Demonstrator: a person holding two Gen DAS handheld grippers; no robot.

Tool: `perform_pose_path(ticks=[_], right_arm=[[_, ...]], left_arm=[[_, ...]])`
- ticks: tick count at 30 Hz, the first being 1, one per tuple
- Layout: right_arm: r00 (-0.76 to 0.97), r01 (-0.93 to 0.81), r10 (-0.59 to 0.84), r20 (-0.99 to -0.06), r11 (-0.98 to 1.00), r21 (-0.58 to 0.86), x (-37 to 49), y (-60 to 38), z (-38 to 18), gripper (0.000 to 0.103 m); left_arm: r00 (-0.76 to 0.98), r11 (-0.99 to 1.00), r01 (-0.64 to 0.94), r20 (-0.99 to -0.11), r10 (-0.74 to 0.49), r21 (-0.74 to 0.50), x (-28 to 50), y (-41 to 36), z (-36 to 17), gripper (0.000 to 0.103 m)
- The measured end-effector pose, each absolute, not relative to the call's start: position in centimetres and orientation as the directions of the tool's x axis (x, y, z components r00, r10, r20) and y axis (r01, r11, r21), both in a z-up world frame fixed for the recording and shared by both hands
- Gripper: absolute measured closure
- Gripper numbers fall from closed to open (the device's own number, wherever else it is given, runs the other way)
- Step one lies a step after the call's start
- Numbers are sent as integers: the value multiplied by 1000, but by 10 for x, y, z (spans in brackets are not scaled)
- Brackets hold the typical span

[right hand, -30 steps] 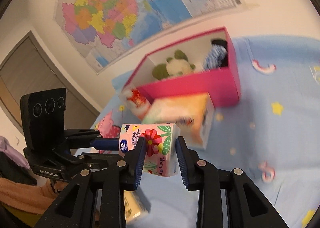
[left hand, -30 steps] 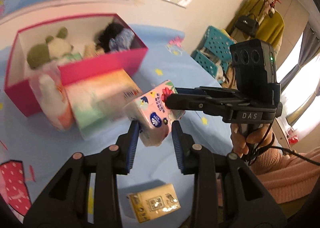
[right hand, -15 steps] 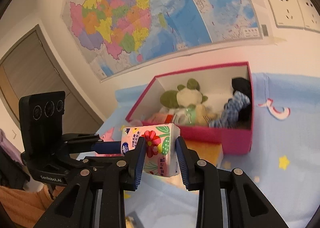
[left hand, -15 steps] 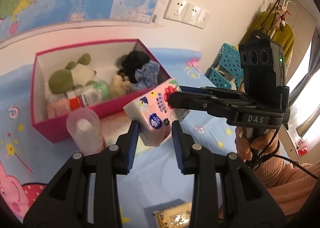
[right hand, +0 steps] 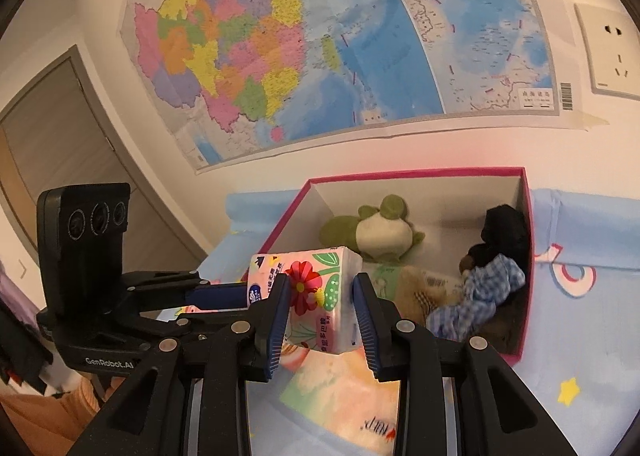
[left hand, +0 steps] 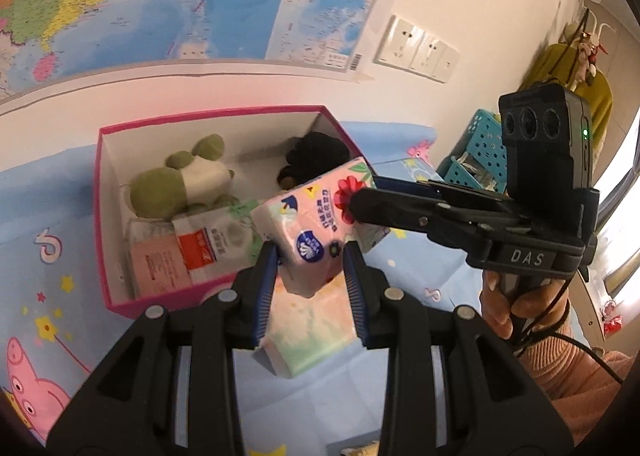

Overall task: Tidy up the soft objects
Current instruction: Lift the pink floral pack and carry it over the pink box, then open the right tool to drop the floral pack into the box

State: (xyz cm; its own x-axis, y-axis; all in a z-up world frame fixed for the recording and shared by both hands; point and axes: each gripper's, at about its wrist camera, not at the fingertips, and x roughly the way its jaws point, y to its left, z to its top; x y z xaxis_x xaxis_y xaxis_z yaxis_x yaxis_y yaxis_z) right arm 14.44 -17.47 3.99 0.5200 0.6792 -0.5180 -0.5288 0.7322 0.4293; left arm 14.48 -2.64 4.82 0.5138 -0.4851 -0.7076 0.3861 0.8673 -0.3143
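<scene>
A pink flowered tissue pack (left hand: 316,223) (right hand: 316,288) hangs in the air over the front wall of the pink box (left hand: 100,215) (right hand: 528,256). Both grippers are shut on it: my left gripper (left hand: 310,280) pinches its near end, and my right gripper (right hand: 322,308) clamps the flowered end, reaching in from the right in the left wrist view. Inside the box lie a green and white plush (left hand: 180,183) (right hand: 380,232), a black plush (left hand: 316,151) (right hand: 504,228), a blue checked cloth (right hand: 480,296) and wrapped tissue packs (left hand: 192,248).
A larger pastel tissue pack (left hand: 308,336) (right hand: 348,396) lies on the blue cartoon cloth (left hand: 48,288) just in front of the box. Teal baskets (left hand: 480,159) stand off the table's right end. A yellow packet (left hand: 360,450) shows at the near edge. The wall with maps stands behind the box.
Both grippers have carried the tissue pack up and toward the box; it now hangs over the box's front wall, and the inside of the box has come into fuller view.
</scene>
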Motion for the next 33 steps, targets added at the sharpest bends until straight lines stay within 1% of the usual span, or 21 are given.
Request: perform_pose_path(ticks=[4, 11, 22, 27, 28, 30, 33], right_arm=[[510, -524, 681, -525, 730, 439, 156, -168, 38, 69], [504, -508, 668, -547, 742, 438, 172, -158, 31, 66], [478, -465, 643, -598, 763, 449, 193, -147, 10, 64], [508, -433, 588, -629, 806, 404, 195, -144, 5, 56], [516, -433, 585, -626, 808, 399, 194, -145, 7, 55], [532, -430, 574, -623, 816, 386, 191, -148, 10, 50], [549, -444, 567, -614, 820, 360, 183, -152, 15, 48]], left_arm=[[535, 886, 358, -714, -452, -293, 155, -21, 47, 68], [518, 895, 323, -734, -439, -307, 174, -14, 38, 68], [473, 901, 273, -768, -432, -339, 197, -6, 13, 68], [465, 905, 242, -777, -425, -350, 204, -2, 5, 68], [468, 905, 240, -775, -424, -351, 204, -1, 5, 68], [476, 907, 234, -773, -420, -349, 201, 1, 6, 68], [491, 913, 235, -769, -408, -335, 195, 4, 8, 68]])
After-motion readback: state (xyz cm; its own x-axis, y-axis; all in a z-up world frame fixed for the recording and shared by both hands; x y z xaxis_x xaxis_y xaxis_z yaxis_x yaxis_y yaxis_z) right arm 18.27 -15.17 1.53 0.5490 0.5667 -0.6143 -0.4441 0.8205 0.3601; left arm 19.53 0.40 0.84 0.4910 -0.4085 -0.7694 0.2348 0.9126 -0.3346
